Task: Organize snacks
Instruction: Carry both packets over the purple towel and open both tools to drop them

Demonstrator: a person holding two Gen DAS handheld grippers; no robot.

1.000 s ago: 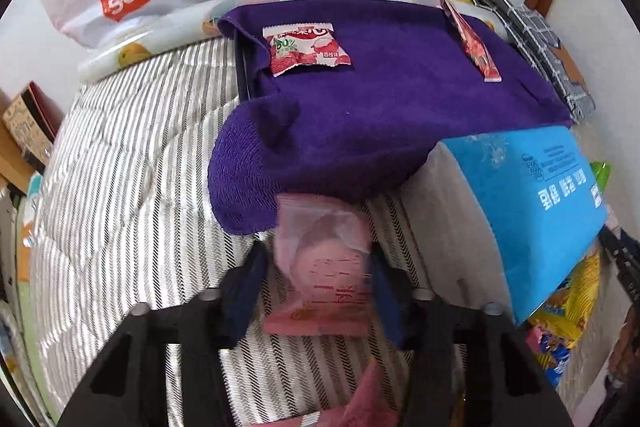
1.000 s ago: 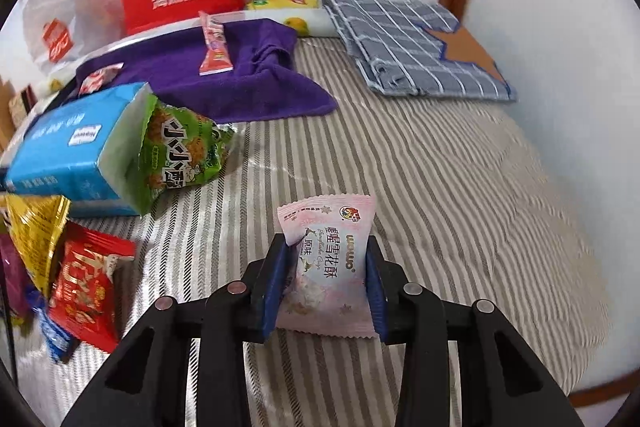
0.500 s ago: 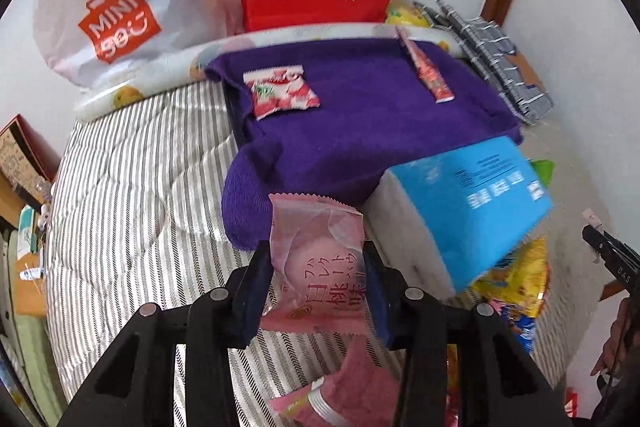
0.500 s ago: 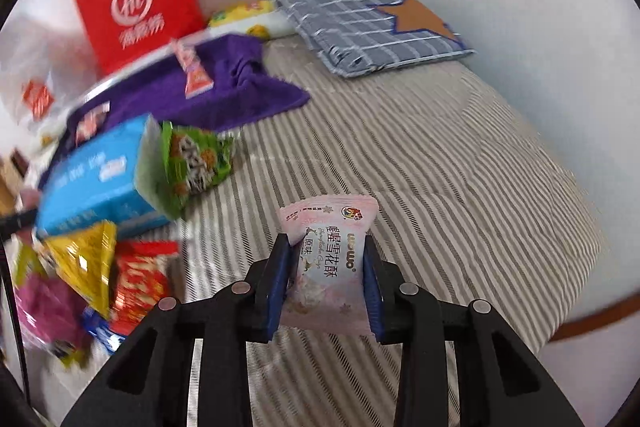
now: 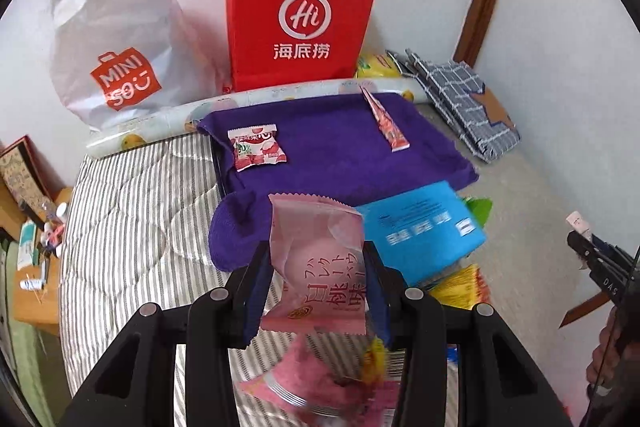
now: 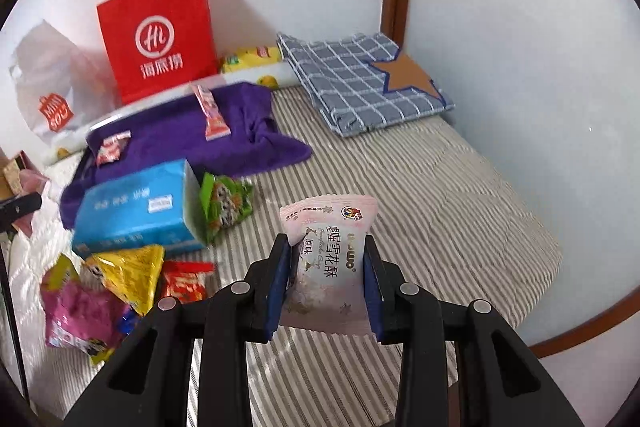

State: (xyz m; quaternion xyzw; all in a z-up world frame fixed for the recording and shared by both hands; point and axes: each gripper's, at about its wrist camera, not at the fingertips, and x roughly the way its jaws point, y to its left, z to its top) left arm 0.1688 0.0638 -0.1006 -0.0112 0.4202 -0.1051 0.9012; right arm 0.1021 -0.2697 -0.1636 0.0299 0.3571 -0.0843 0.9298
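Observation:
My left gripper (image 5: 316, 283) is shut on a pink peach-flavour snack packet (image 5: 320, 259) and holds it above the striped bed. My right gripper (image 6: 324, 275) is shut on a pale pink snowflake-pastry packet (image 6: 330, 259), also held in the air. A purple towel (image 5: 328, 151) lies at the head of the bed with a red-and-white jelly packet (image 5: 256, 149) and a thin pink stick packet (image 5: 386, 119) on it. The towel also shows in the right wrist view (image 6: 180, 135). A pile of loose snack bags (image 6: 116, 287) lies at the left in that view.
A blue tissue pack (image 6: 136, 211) sits in front of the towel, with a green snack bag (image 6: 226, 205) against it. A red paper bag (image 5: 300, 23) and a white plastic bag (image 5: 116, 43) stand at the wall. A folded checked cloth (image 6: 360, 79) lies at the back right.
Both grippers have risen and pulled back with their packets still held. The bed and the snacks look smaller and lower, and more of the wall and bags shows.

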